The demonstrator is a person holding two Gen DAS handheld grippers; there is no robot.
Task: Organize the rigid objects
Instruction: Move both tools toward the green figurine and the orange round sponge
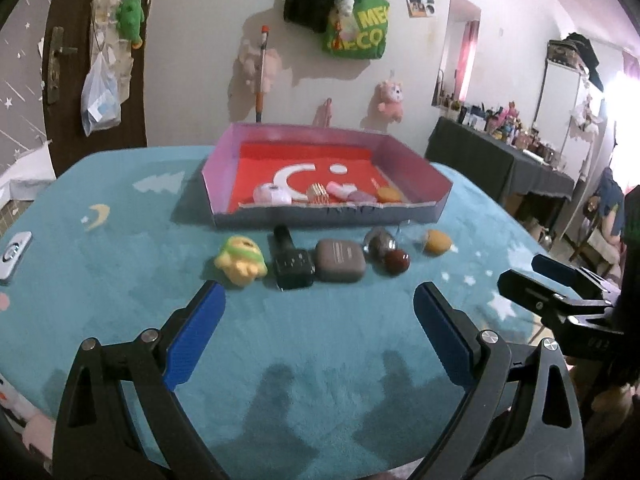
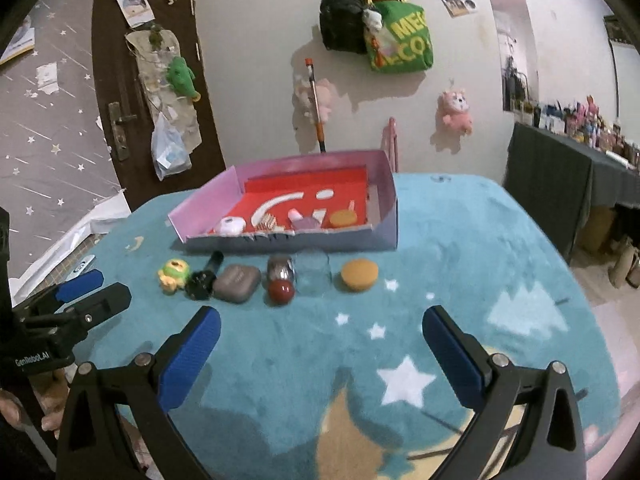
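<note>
A purple box with a red floor point(image 1: 228, 172) point(image 2: 384, 184) stands on the teal blanket and holds several small items. In front of it lies a row: a yellow-green toy point(image 1: 240, 262) point(image 2: 173, 274), a black bottle point(image 1: 291, 264) point(image 2: 204, 278), a grey case point(image 1: 340, 260) point(image 2: 237, 282), a dark red ball point(image 1: 397, 262) point(image 2: 281, 292), a clear glass point(image 2: 314, 274) and an orange puff point(image 1: 437, 241) point(image 2: 359, 274). My left gripper point(image 1: 320, 312) is open and empty, short of the row. My right gripper point(image 2: 322, 334) is open and empty, also short of it.
A silver phone-like item point(image 1: 14, 254) lies at the blanket's left edge. A dark table point(image 1: 500, 160) point(image 2: 568, 168) crowded with small things stands at the right. A door point(image 2: 132, 92) and hanging bags point(image 2: 384, 28) are on the wall behind.
</note>
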